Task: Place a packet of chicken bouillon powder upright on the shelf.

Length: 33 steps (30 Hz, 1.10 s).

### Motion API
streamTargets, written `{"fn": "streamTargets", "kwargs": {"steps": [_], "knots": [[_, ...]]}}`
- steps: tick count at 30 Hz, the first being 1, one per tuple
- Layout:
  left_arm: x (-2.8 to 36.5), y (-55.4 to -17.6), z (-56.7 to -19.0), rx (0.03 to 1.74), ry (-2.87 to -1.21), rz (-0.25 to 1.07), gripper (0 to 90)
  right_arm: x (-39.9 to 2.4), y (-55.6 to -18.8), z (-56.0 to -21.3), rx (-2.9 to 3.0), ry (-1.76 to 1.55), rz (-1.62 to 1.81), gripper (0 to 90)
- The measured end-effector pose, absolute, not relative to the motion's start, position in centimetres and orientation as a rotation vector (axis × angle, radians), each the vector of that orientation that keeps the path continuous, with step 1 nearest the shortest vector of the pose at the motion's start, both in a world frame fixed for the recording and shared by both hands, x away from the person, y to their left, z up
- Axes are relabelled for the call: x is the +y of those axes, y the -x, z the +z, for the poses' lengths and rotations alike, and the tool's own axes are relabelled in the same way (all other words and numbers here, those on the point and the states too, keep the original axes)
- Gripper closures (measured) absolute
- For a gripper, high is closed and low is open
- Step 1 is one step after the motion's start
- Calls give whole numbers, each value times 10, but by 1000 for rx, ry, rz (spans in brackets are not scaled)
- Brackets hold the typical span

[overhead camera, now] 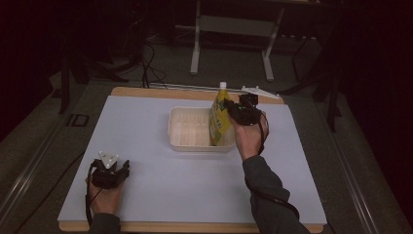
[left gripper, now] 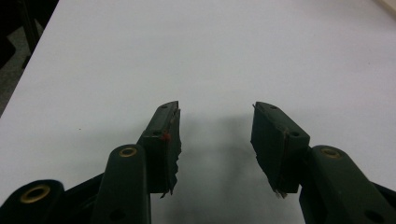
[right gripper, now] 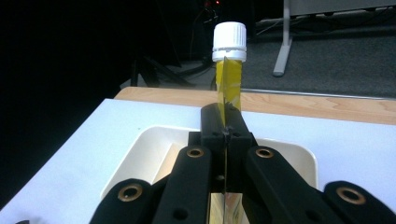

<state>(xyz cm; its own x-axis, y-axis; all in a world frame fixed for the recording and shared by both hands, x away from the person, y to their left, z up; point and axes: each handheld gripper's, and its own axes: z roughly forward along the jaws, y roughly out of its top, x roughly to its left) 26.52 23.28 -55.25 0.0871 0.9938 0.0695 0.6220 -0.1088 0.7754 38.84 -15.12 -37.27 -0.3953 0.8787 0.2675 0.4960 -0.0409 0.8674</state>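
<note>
My right claw [overhead camera: 233, 108] is clamped on the side seam of the yellow pouch [overhead camera: 220, 123], holding it upright so its base goes into the white tray [overhead camera: 182, 141] (the pouch bottom is hidden by the tray wall). My left claw [left gripper: 215, 135] rests apart, empty, on the worktop [overhead camera: 160, 190]

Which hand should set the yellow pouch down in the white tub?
Right. The right gripper is already shut on the yellow pouch, holding it over the white tub. The left gripper rests open at the table's near-left corner, far from both.
</note>
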Motion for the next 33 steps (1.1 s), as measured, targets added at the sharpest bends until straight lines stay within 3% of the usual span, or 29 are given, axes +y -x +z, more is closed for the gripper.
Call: {"fn": "streamTargets", "kwargs": {"steps": [33], "knots": [[233, -265, -552, 1590, -1796, 829, 518, -119, -428, -388, 1945, -1577, 1240, 900]]}}
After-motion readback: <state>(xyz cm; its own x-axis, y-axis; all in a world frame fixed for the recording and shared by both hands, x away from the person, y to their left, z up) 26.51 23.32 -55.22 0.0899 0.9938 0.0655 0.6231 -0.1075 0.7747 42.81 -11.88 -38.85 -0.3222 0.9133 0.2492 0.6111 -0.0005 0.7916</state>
